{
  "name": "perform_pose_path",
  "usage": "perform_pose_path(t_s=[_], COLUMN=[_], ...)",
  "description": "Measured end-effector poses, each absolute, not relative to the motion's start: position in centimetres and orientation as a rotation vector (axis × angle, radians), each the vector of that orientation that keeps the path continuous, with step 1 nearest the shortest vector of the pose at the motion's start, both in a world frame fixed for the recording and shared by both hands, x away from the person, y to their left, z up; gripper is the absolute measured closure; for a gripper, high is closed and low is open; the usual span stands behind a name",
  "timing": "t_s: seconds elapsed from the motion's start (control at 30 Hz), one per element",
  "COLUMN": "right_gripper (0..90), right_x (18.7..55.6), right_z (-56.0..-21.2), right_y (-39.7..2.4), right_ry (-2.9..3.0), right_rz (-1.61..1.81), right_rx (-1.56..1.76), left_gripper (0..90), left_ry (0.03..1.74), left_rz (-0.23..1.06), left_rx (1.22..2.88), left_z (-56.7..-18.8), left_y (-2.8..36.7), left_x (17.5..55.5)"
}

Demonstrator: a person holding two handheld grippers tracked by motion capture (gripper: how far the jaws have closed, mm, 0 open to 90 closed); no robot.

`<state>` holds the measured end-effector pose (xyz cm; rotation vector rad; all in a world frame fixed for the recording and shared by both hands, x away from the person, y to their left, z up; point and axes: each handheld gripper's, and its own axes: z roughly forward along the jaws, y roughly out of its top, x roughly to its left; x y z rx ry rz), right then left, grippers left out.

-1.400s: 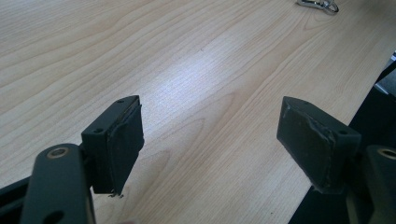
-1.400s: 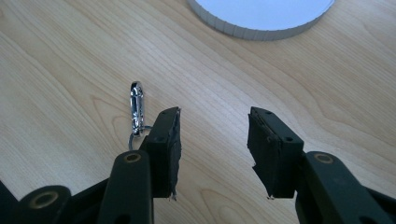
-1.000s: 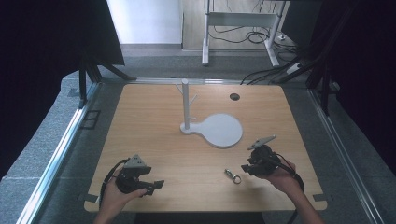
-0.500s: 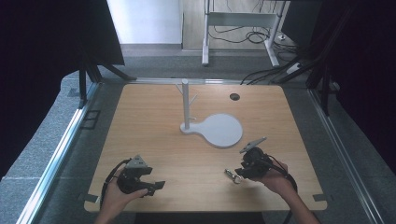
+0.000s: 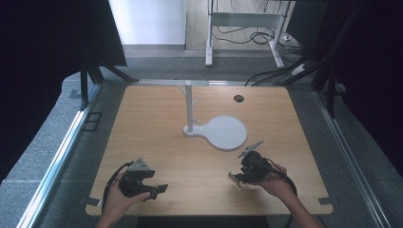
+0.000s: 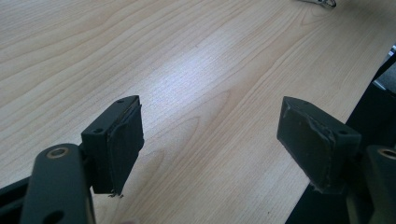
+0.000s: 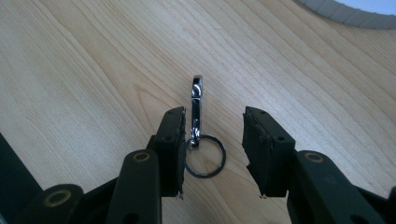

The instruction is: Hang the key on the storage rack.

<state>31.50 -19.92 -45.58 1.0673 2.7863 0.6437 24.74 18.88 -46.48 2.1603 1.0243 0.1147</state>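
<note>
Currently the right gripper (image 7: 212, 140) hangs low over the bench (image 5: 161, 128), tilted downward, with its jaws partly apart. A metal key clip (image 7: 198, 122) lies flat on the wood between them: a chrome snap hook joined to a dark split ring. The hook runs away from the gripper, lying just beside the inner face of the left-hand jaw as that gripper's view shows it; whether it touches that pad cannot be told. The ring sits nearer the gripper body, in the gap between the jaws. The right-hand jaw stands clear of the clip. Nothing is clamped; the pads do not press on the clip.

From the high view, the right gripper (image 5: 240, 176) shows with the person's right hand (image 5: 272, 178) behind it, and the key clip (image 5: 236, 179) appears as a small bright spot at its tips. Ahead of this gripper and slightly to its left stands a white stand (image 5: 216, 129), a round flat base with an upright post carrying short pegs. Its grey rim shows at the top corner of the right gripper view.

The left gripper (image 6: 210, 135) has its jaws wide apart with bare wood between them, holding nothing. From above, the left gripper (image 5: 159, 189) rests low near the bench's near edge, well apart from the right gripper, held by the left hand (image 5: 116, 202).
</note>
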Motion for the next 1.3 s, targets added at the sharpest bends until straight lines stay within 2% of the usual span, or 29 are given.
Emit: perform_pose_path(t_s=[0.47, 1.07, 1.3], right_gripper=[60.3, 65.5, 70.8], right_x=[31.5, 31.9, 31.9], right_z=[-46.5, -47.7, -48.0], right_y=[-19.0, -18.0, -17.6], right_ry=[2.826, 2.863, 2.861], right_rz=[0.602, 0.507, 0.453], right_rx=[1.044, 1.014, 0.983], left_gripper=[23.1, 23.1, 23.0], left_ry=[1.02, 1.019, 1.016], left_rz=[0.115, 0.116, 0.114], left_rx=[2.167, 2.165, 2.17], left_z=[-46.5, -46.4, -46.4], left_y=[18.7, 18.8, 18.7], left_x=[24.7, 24.7, 24.6])
